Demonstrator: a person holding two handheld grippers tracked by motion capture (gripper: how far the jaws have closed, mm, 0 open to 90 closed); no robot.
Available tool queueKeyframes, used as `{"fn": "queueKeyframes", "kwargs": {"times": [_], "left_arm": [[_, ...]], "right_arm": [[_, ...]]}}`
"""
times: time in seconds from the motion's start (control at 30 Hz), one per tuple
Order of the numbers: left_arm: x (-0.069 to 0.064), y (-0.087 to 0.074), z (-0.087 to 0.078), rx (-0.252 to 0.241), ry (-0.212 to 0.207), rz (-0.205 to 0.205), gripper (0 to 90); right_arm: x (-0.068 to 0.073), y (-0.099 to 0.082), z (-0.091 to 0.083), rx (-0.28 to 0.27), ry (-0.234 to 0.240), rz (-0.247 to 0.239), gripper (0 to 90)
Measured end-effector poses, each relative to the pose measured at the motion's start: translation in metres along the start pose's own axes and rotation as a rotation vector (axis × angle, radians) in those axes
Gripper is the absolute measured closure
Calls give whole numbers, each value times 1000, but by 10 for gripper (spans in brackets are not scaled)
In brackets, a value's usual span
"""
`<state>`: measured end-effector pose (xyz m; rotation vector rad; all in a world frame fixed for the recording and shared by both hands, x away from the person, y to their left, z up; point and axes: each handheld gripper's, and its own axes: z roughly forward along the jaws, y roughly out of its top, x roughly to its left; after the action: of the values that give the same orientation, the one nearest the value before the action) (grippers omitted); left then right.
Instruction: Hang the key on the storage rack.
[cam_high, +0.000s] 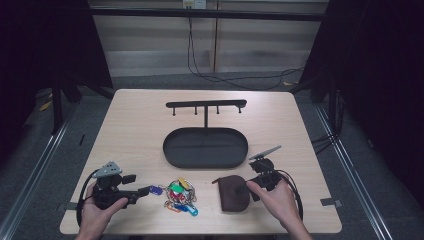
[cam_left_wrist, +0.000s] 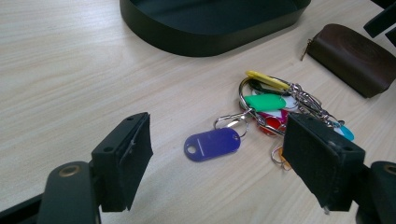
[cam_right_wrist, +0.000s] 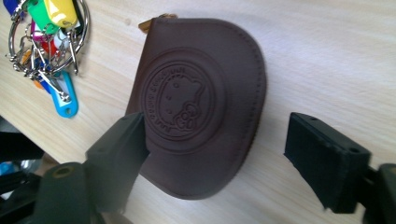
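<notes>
A bunch of keys (cam_high: 180, 196) with several coloured tags lies near the table's front edge. Its purple tag (cam_left_wrist: 212, 144) lies flat between the jaws of my left gripper (cam_left_wrist: 219, 137), which stand wide open and touch nothing. In the high view the left gripper (cam_high: 145, 191) points right at the bunch. A brown leather pouch (cam_right_wrist: 201, 107) with an embossed round emblem lies flat to the right of the keys (cam_right_wrist: 46, 42). My right gripper (cam_right_wrist: 219, 128) is open around the pouch: one jaw overlaps its edge, the other stands clear on bare wood. From above, the right gripper (cam_high: 245, 190) sits at the pouch (cam_high: 232, 195).
A black oval tray (cam_high: 170, 150) sits at mid-table with a black hook rack (cam_high: 206, 104) rising behind it. In the left gripper view the tray (cam_left_wrist: 196, 39) lies beyond the keys (cam_left_wrist: 266, 107), the pouch (cam_left_wrist: 355, 58) at far right. Bare wood surrounds the tray.
</notes>
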<state>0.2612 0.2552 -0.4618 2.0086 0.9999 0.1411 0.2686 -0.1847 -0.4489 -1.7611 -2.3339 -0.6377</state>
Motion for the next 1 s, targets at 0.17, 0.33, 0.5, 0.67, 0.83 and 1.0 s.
{"fn": "queueKeyframes", "kwargs": {"times": [0.17,0.33,0.5,0.67,0.83,1.0], "left_arm": [[0,0,1,7,1,6,239],[0,0,1,8,2,6,239],[-1,0,1,13,-1,5,239],[-1,0,1,13,1,6,239],[0,0,2,17,-11,2,240],[0,0,2,20,-7,1,240]], "right_arm": [[2,5,8,32,-7,-6,203],[9,8,16,58,-21,-42,195],[13,13,20,43,-30,-43,167],[14,17,26,53,-49,-40,150],[17,18,32,55,-54,-47,131],[16,17,34,63,-57,-37,117]]}}
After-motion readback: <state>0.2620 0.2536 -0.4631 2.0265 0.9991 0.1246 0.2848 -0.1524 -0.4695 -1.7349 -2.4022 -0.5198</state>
